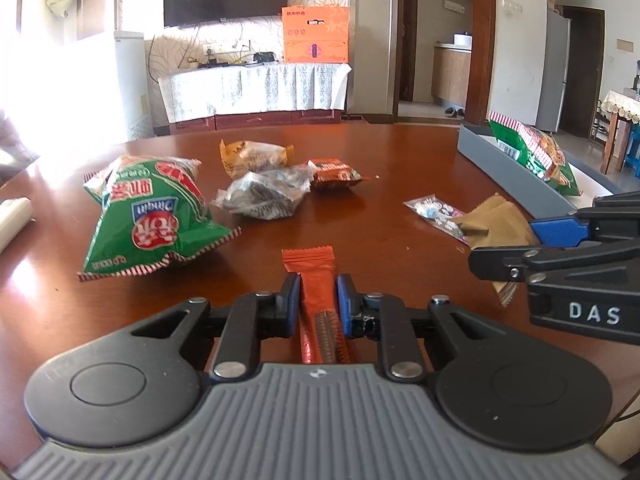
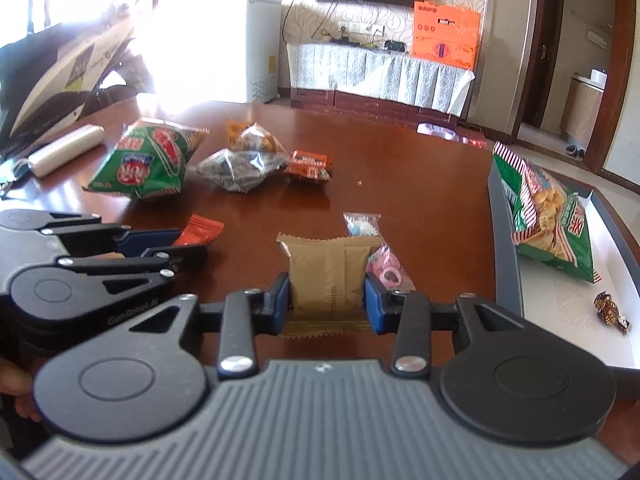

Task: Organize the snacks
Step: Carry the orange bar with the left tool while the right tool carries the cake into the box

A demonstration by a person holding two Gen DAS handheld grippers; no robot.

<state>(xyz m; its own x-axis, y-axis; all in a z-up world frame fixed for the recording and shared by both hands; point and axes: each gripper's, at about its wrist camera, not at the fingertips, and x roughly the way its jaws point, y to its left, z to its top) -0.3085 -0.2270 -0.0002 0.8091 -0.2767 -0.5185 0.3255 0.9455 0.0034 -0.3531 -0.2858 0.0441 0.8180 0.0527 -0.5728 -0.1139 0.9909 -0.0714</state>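
Through my left wrist camera my left gripper (image 1: 318, 296) has its jaws clamped nearly closed on an orange snack stick (image 1: 320, 300), "DAS" readable just right, while my right gripper (image 2: 326, 300) pinches a tan packet (image 2: 328, 272) at middling width above the worktop (image 2: 420, 184).

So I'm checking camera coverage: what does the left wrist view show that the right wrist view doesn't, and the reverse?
Only the left wrist view shows the printed length of the orange stick pack clamped in the left hand-held gripper.

Only the right wrist view shows the wrapped candy on the tray floor and the white roll at the table's far left.

Both show the tan packet gripped by the right hand-held gripper, the green chip bag on the table, another green bag in the grey tray, and the dark clear bag.
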